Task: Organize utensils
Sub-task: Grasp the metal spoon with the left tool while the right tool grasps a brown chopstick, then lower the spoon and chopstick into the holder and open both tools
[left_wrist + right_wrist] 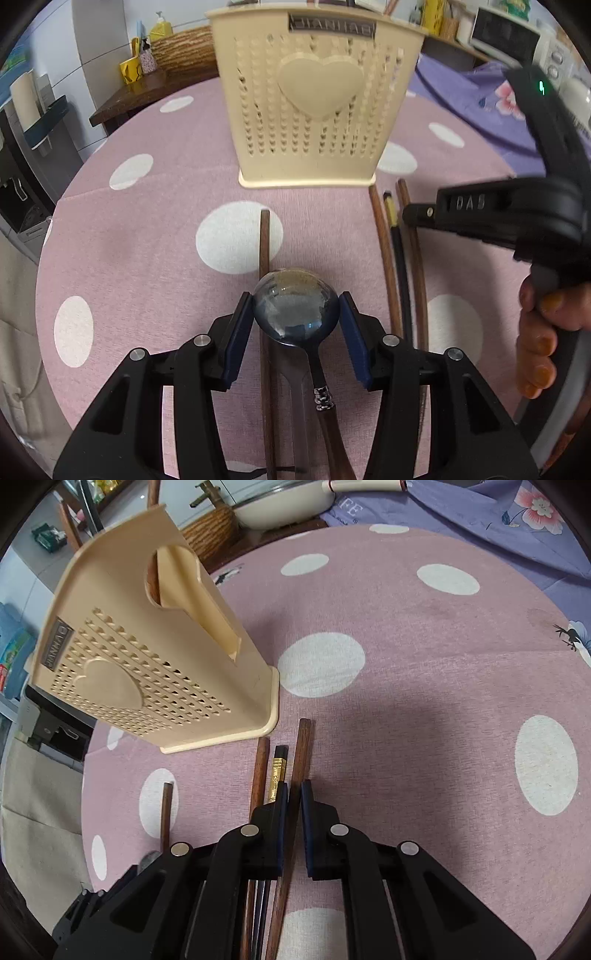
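1. The left gripper (295, 325) has its fingers (236, 332) spread on both sides of the round spoon (295, 306) bowl. The left pad looks like it touches the bowl, and the right pad stands just beside it. So the spoon is between the fingers, but it does not look squeezed tight yet.
2. The right gripper (291, 812) has its fingers (281, 819) pressed together on one brown chopstick (301, 753). It pinches the stick near its far end, so I think it can lift it like a pencil.
3. The spoon lies flat on the pink dotted table (147, 240), at 6 o'clock in the left view. Its handle runs back under the gripper.
4. Another brown chopstick (265, 236) lies just beside the spoon and pokes out past the bowl toward 12 o'clock.
5. A black chopstick with a gold band (277, 771) and one more brown stick (260, 768) lie right next to the pinched one, at 6 o'clock in the right view.
6. The cream holder (314, 110) stands upright on the table at 12 o'clock, near the stick tips. It has holes and a heart on its front. I think the sticks and spoon go in there, standing up.
7. The pinched stick sits very close to its neighbours, so one might get dragged along.
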The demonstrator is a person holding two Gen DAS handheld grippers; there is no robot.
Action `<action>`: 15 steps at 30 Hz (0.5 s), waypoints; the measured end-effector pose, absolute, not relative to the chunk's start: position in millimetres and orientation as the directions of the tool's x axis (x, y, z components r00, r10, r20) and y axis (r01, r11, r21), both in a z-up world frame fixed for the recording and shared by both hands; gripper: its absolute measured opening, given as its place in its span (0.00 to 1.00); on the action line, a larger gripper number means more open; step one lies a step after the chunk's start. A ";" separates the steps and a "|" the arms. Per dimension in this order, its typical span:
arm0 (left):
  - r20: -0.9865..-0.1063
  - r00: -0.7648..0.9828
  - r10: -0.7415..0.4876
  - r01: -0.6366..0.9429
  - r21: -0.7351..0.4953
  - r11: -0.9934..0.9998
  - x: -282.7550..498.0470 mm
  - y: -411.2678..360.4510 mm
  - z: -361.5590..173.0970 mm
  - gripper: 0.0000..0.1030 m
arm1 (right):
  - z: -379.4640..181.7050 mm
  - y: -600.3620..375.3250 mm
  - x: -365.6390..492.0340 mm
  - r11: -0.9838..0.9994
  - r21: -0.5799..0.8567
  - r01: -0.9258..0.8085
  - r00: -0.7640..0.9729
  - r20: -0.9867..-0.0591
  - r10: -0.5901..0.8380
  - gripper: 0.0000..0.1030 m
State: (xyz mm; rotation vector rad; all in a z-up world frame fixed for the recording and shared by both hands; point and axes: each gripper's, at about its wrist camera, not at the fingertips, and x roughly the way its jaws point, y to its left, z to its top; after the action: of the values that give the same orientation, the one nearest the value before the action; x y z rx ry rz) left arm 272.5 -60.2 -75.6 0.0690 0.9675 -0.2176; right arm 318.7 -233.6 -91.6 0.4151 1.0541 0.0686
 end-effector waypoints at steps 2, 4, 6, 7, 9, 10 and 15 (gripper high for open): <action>-0.798 0.576 -0.179 0.212 -0.065 0.975 268.7 -52.1 -64.8 0.46 | -84.4 -233.8 312.5 0.921 0.372 0.113 0.523 -0.811 0.263 0.07; -0.769 0.608 -0.197 0.214 -0.081 0.974 264.5 -44.8 -54.1 0.46 | -73.6 -234.3 303.9 0.923 0.375 0.079 0.557 -0.785 0.271 0.07; -0.734 0.643 -0.220 0.225 -0.094 0.970 258.0 -37.7 -42.4 0.46 | -63.2 -235.6 293.4 0.921 0.387 0.047 0.584 -0.759 0.289 0.07; -0.717 0.658 -0.230 0.232 -0.097 0.968 254.5 -34.9 -37.1 0.46 | -56.5 -235.6 287.8 0.918 0.395 0.025 0.597 -0.743 0.303 0.07; -0.686 0.685 -0.248 0.244 -0.104 0.964 246.6 -30.3 -27.4 0.46 | -41.4 -234.0 275.3 0.917 0.398 -0.024 0.626 -0.709 0.325 0.07; -0.675 0.692 -0.255 0.246 -0.111 0.963 243.9 -27.4 -24.2 0.46 | -34.8 -233.7 268.7 0.917 0.397 -0.048 0.638 -0.694 0.334 0.07; -0.636 0.722 -0.273 0.249 -0.130 0.960 228.2 -21.2 -9.8 0.46 | -3.0 -232.9 237.8 0.910 0.387 -0.147 0.680 -0.629 0.378 0.07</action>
State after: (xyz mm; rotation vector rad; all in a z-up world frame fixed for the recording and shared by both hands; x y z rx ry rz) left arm 228.2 -21.2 -9.8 -0.0362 0.7077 -0.2886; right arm 237.8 -232.9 -3.0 0.3192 0.7711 0.3002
